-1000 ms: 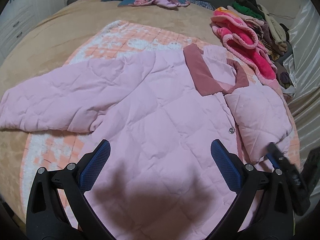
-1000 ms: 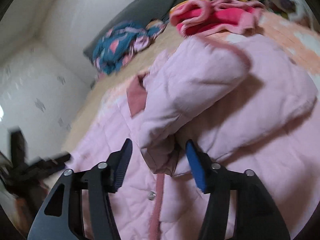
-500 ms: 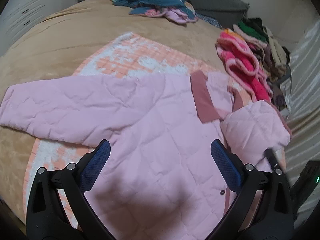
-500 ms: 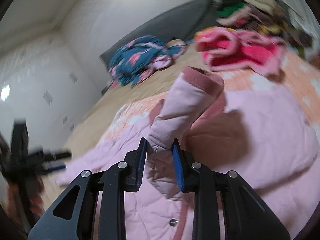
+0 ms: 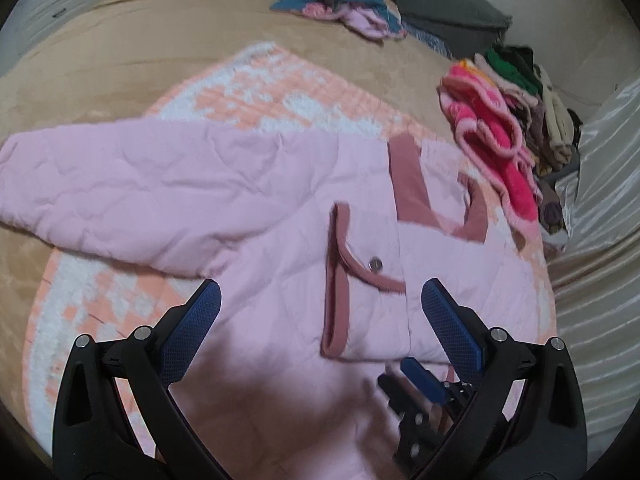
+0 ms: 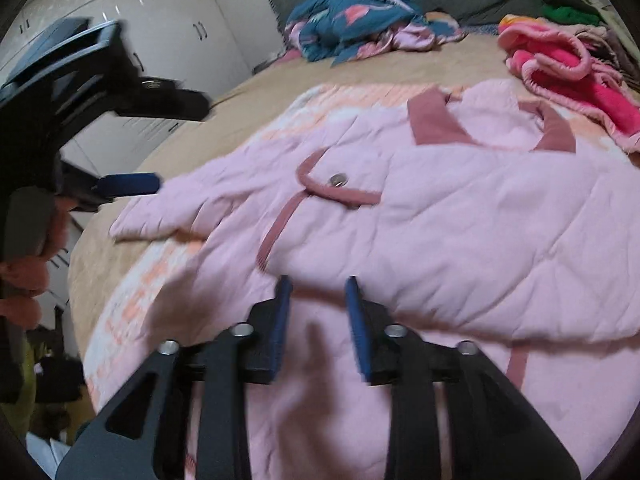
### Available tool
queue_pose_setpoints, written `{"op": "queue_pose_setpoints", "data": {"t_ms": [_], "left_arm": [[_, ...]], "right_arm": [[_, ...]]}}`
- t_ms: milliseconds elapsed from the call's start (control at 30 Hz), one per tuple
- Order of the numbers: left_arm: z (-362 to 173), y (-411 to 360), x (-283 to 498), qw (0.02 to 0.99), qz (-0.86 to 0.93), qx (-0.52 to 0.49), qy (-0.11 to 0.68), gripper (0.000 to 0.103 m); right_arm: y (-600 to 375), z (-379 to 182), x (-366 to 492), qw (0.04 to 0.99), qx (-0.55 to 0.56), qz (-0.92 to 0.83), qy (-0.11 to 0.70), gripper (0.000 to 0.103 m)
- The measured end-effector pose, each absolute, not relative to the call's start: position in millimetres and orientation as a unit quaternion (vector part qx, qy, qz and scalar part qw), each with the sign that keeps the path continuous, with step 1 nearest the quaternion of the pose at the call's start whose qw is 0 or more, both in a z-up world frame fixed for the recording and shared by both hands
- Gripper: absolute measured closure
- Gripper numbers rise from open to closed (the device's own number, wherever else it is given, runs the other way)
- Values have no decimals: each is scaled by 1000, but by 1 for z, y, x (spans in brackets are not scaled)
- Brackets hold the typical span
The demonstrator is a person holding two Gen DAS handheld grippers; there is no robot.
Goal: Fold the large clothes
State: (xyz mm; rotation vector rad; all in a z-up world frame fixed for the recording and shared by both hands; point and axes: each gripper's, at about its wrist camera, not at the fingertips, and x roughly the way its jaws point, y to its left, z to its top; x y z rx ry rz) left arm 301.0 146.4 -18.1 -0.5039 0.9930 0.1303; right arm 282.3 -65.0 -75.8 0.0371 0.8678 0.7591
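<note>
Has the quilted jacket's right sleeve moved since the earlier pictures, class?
Yes. The right sleeve has been folded inward across the jacket's front; its cuff now lies left of the dusty-pink collar, instead of bunched right of it.

The jacket (image 5: pixel 248 216) lies flat on a blanket (image 5: pixel 304 96) on the bed (image 5: pixel 120 40), one sleeve (image 5: pixel 372 280) folded across its front, clothes pile (image 5: pixel 504 128) to its right, pillow (image 5: pixel 440 4) behind.
</note>
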Motion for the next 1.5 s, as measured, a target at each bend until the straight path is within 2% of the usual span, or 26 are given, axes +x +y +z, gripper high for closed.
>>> {"op": "queue_pose_setpoints", "data": {"t_ms": [133,333,400,433,467,500,633,700,867,1000,1100,1233,1400,1467,1500], "left_arm": [[-45,132,307,831,45,-244,497,9],[-83,117,318,805,20,-280,523,10],[-91,113,320,801,29,-275,531,17],[-96,111,322,801,38,-270,534,28],[-99,110,323,800,40,-267,536,34],[-100,109,324,799,40,-266,537,34],[-100,99,328,809,33,-247,532,63],[-96,94,329,816,32,-228,531,67],[-80,92,328,830,22,-206,517,90],[-48,107,329,846,10,-223,485,96],[-5,109,328,874,13,-192,446,102],[27,110,324,900,37,-137,413,103],[-20,121,330,857,14,-178,483,103],[-47,123,330,833,2,-208,513,85],[-56,124,329,825,-1,-218,522,80]], "right_arm": [[-96,-63,270,857,31,329,396,54],[-162,-51,263,888,31,251,384,53],[-182,-52,263,894,33,227,385,52],[-193,-52,263,897,37,213,386,51],[-203,-55,261,898,43,205,387,51],[-211,-56,262,899,48,195,390,51],[-247,-63,267,902,72,152,397,51],[-258,-65,268,903,79,137,400,51],[-282,-64,268,909,96,106,392,51],[-298,-55,267,916,102,90,379,51],[-307,-50,269,919,107,83,370,51],[-310,-53,274,919,110,76,372,51],[-307,-55,275,916,110,78,377,51],[-304,-56,275,916,106,81,379,51],[-302,-57,274,915,105,83,380,51]]}}
